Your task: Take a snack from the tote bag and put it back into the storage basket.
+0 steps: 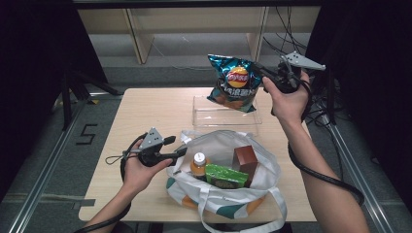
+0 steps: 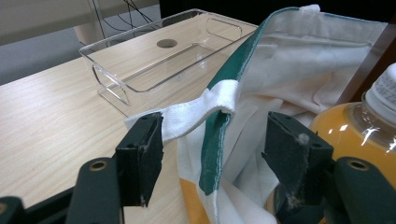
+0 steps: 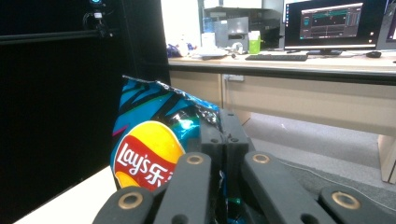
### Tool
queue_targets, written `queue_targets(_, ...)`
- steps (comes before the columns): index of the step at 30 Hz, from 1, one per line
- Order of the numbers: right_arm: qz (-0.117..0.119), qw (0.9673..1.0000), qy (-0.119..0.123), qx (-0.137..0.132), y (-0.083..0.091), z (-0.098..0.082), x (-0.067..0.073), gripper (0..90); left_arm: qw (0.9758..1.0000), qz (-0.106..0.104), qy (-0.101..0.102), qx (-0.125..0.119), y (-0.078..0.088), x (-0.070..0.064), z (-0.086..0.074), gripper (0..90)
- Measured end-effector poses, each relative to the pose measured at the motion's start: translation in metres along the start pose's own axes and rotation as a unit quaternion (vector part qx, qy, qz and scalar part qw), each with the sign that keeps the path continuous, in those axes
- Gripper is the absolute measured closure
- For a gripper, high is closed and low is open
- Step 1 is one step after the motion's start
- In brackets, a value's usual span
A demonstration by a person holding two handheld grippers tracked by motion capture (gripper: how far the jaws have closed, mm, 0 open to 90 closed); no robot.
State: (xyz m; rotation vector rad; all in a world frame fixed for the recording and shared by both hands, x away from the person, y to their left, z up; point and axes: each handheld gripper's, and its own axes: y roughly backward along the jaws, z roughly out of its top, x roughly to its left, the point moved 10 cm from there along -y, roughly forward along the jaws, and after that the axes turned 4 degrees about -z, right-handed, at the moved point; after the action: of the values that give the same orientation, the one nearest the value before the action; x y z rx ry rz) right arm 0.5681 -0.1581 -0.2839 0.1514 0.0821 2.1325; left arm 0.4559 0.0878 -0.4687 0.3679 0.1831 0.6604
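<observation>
A teal foil bag of crisps [image 1: 233,82] is pinched at its top edge by the fully closed right gripper [image 1: 266,74] and is held in the air above the clear plastic tray [image 1: 226,116]. The left gripper [image 2: 215,154] is kept wide open around the white-and-green cloth bag's rim [image 2: 219,100], apparently without pressing it.

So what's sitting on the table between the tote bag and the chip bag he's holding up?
The clear plastic tray, empty, seen in the high view.
</observation>
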Motion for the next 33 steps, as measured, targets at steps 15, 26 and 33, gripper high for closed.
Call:
queue_targets(15, -0.003, 0.9999, -0.012, 0.005, -0.007, -0.002, -0.002, 90.0, 1.0000, 0.000, 0.000, 0.000, 0.000, 0.001, 0.000, 36.8)
queue_targets(26, -0.008, 0.9998, -0.015, 0.008, -0.013, -0.003, -0.005, 90.0, 1.0000, 0.002, 0.000, 0.002, 0.000, 0.000, 0.000, 36.7)
queue_targets(33, -0.014, 0.9997, -0.018, 0.012, -0.017, -0.005, -0.010, 90.0, 1.0000, 0.001, 0.000, 0.001, 0.000, 0.000, 0.000, 36.8)
